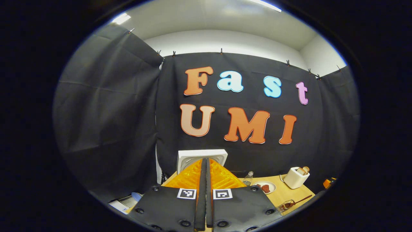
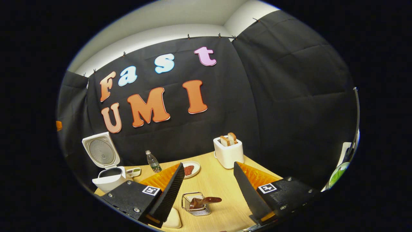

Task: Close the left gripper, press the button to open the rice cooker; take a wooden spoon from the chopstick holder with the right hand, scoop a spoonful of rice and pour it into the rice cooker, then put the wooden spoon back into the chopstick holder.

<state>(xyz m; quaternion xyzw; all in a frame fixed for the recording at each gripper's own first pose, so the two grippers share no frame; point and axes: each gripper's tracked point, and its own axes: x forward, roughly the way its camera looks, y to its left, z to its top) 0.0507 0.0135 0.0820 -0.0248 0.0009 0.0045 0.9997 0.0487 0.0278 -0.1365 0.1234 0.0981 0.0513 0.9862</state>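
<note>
White rice cooker (image 2: pixel 107 167), lid up, inner pot showing
Left gripper (image 1: pixel 206 167) pressed together; right gripper (image 2: pixel 207 175) spread above the wooden spoon (image 2: pixel 206 201) in its wire chopstick holder (image 2: pixel 194 204)

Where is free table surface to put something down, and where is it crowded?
Bare wood lies between the chopstick holder and the toaster. It is crowded on the left: rice cooker, small dish, bottle and plate stand close together.

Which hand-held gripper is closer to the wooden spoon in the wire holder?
Right. The right hand-held gripper hovers open just above the wooden spoon, which lies between its fingers. The left hand-held gripper is shut, with the spoon far off to its right.
</note>
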